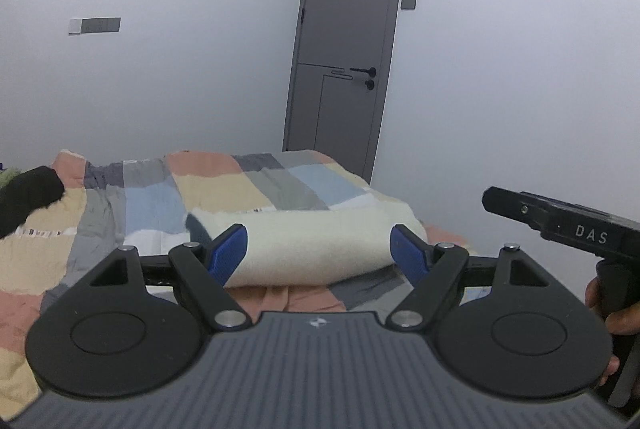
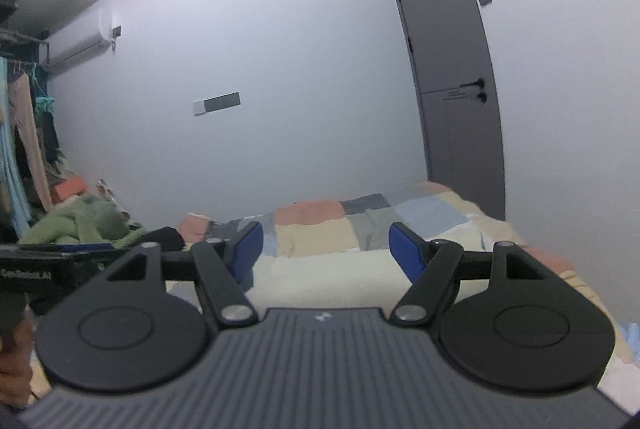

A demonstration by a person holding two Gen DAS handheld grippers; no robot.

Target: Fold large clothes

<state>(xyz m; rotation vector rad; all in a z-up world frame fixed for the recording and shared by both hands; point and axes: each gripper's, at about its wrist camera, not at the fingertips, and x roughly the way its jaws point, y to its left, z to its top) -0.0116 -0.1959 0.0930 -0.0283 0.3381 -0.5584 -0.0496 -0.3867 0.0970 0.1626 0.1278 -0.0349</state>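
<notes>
Closest to my left camera is the ribbed grey body of the left gripper (image 1: 318, 249), its two blue-padded fingers (image 1: 226, 255) spread wide with nothing between them. Just beyond the tips lies the folded cream garment (image 1: 316, 241), a thick flat bundle resting on the bed (image 1: 48, 261). From this view the bundle spans the whole gap between my fingers, its near edge low behind the pads, but I cannot tell whether either pad touches the cloth. The bed carries a patchwork cover (image 1: 160, 197) in blocks of peach, blue, grey and sand. A black garment (image 1: 28, 195) sits on the cover at the far left, well apart from the cream one. At the right edge I see the other tool's black housing marked "DAS" (image 1: 580, 225), with a hand (image 1: 612, 309) on its grip.

On my right camera, the right gripper (image 2: 326, 249) also has its fingers (image 2: 406, 249) held apart and empty. The cream garment (image 2: 328, 277) lies below and just past the tips, again filling the space between them, with the patchwork cover (image 2: 316, 229) beyond it. To the left a green heap (image 2: 80, 221) lies near hanging clothes (image 2: 24, 133), and an air conditioner (image 2: 80, 45) is mounted high on the wall. A grey door (image 2: 452, 69) stands shut behind the far end of the bed.
</notes>
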